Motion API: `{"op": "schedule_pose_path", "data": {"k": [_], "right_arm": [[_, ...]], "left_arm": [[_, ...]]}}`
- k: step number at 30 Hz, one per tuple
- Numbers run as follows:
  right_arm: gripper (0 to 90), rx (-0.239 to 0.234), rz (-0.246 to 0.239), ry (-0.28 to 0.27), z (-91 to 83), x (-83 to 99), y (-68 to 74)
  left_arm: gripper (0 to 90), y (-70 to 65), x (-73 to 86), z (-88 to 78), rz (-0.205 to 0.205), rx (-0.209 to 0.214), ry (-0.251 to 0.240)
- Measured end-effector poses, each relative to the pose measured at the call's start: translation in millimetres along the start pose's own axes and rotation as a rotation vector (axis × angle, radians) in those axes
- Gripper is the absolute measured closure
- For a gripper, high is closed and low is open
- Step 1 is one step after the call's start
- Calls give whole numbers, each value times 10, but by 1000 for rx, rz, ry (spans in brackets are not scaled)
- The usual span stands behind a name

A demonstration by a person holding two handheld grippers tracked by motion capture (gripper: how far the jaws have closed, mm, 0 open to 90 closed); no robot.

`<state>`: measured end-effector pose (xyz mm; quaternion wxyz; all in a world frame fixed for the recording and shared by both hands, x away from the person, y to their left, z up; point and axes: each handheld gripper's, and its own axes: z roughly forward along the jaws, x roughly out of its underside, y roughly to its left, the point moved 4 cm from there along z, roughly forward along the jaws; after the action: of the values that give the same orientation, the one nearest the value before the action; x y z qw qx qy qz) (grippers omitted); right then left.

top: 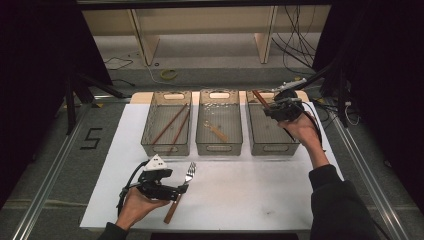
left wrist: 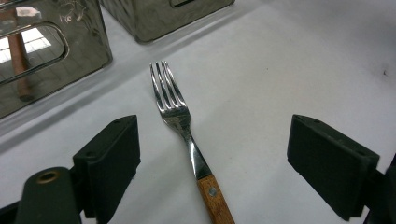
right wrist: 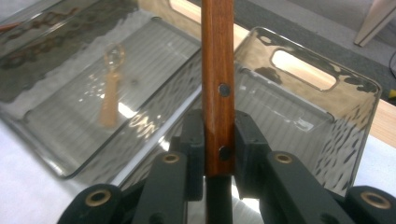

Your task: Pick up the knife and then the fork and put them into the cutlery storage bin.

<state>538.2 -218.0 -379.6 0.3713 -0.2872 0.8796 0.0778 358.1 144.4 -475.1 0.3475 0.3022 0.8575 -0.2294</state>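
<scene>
Lying lengthwise between left gripper (left wrist: 212, 154) fingers apart, fork (left wrist: 187, 135), tines away.

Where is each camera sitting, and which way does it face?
High view: above the table's near side, looking forward and down at three bins; both forearms show.
Left gripper view: on the left gripper, open jaws either side of the fork.
Right gripper view: on the right gripper, jaws clamping a wooden handle over the right bin.
Shared: the fork also appears from above.

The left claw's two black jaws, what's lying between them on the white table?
A metal fork with a wooden handle lies between the open left claw's jaws in the left gripper view, flat on the white table, touching neither jaw.
</scene>
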Motion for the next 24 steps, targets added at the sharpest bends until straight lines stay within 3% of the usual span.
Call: {"op": "schedule_pose_path", "data": {"k": [12, 24], "right_arm": [[773, 42, 87, 36, 267, -30, -210], [771, 57, 117, 54, 408, -12, -233]], "left_arm": [[167, 2, 39, 4, 9, 1, 21], [167, 9, 64, 11, 13, -8, 31]]}}
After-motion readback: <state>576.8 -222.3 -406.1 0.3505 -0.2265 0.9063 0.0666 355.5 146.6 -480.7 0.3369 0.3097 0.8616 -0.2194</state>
